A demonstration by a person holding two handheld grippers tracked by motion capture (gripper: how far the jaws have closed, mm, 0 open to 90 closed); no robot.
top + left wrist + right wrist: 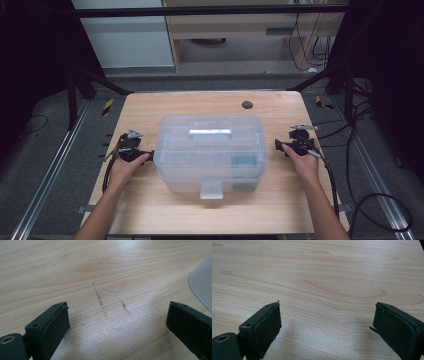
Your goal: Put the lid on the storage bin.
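A clear plastic storage box (210,150) sits shut in the middle of the wooden table (150,210); its latch (211,190) faces the near edge. The left gripper (148,156) waits just beside the box's left end, jaws spread wide, pinching nothing; the right gripper (278,146) waits a little off the right end, jaws spread too. The work looks ready to start; next may be the latch or the lid handle (210,132); I cannot tell which. There is bare table all around.
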